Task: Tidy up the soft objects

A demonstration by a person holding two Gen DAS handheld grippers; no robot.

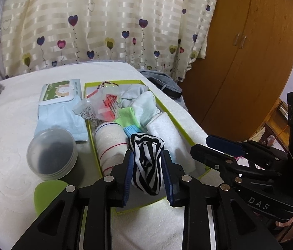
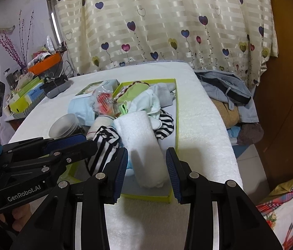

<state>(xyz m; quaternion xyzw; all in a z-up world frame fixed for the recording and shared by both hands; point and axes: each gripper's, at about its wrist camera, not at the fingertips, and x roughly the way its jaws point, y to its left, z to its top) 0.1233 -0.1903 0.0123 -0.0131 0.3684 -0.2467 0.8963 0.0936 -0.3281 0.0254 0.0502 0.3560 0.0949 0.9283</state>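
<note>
A lime-edged shallow box (image 1: 185,134) on the white bed holds soft items. My left gripper (image 1: 147,162) is shut on a black-and-white striped sock (image 1: 146,164), held over the box's near end; the sock also shows in the right wrist view (image 2: 102,145). A rolled cream towel with red and blue stripes (image 1: 109,143) lies left of it, a rolled white towel (image 1: 167,133) right of it. My right gripper (image 2: 146,166) is open and empty, its fingers either side of the white towel roll (image 2: 144,145). A second striped sock (image 2: 165,125) lies in the box.
A round clear-lidded tin (image 1: 51,154), a wet-wipes pack (image 1: 60,91) and a pale blue pack (image 1: 63,120) lie left of the box. A green object (image 1: 46,193) is near the left fingers. Clothes pile (image 2: 225,91) and wooden wardrobe (image 1: 240,62) stand right.
</note>
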